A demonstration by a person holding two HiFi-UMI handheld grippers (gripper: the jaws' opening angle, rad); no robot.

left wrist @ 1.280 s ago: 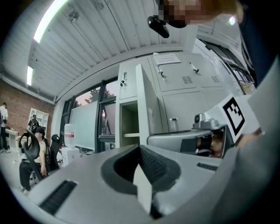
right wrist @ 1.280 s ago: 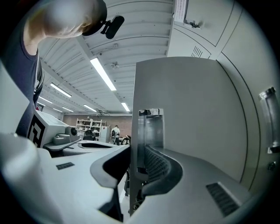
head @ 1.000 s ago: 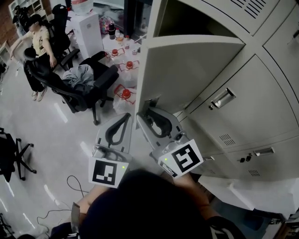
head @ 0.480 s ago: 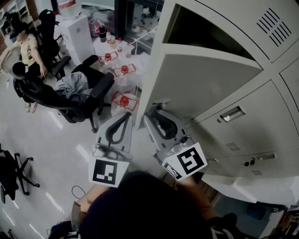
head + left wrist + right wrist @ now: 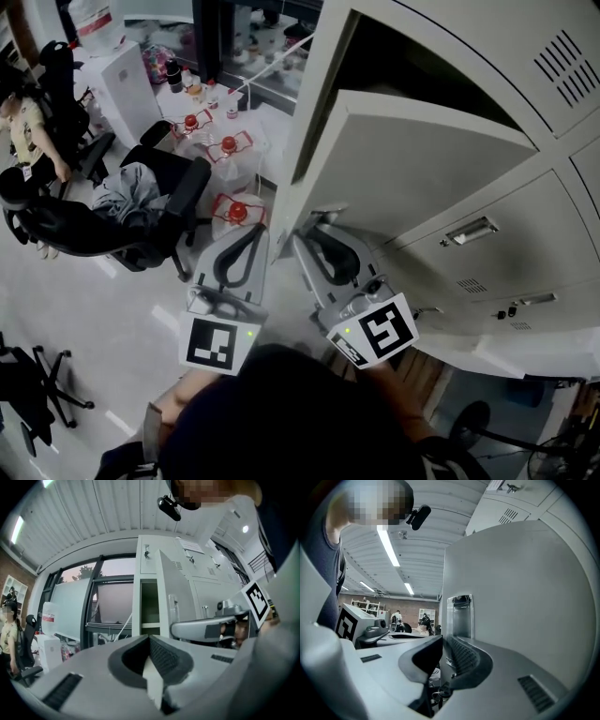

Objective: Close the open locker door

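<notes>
The grey locker door [image 5: 412, 178] stands swung out from its dark open compartment [image 5: 394, 70]. My right gripper [image 5: 305, 232] is at the door's free edge, just below the recessed handle [image 5: 325, 210]. In the right gripper view the door [image 5: 520, 597] fills the right side. Its edge runs down between the jaws of the right gripper [image 5: 442, 641], which are closing on it below the handle [image 5: 459, 616]. My left gripper [image 5: 260, 230] hangs shut and empty to the left of the door. In its own view the left gripper [image 5: 149, 638] faces the open compartment [image 5: 150, 604].
Closed lockers with handles [image 5: 473, 230] lie below the open one. To the left stand a black office chair with clothes on it [image 5: 141, 202], red-capped water jugs [image 5: 230, 211], a white unit [image 5: 117, 84] and a person [image 5: 23, 122]. Another chair [image 5: 28, 394] stands at the lower left.
The door and my right gripper at its edge have shifted right, toward the lockers, and the door stands less wide. The left gripper stays beside it, still shut.
</notes>
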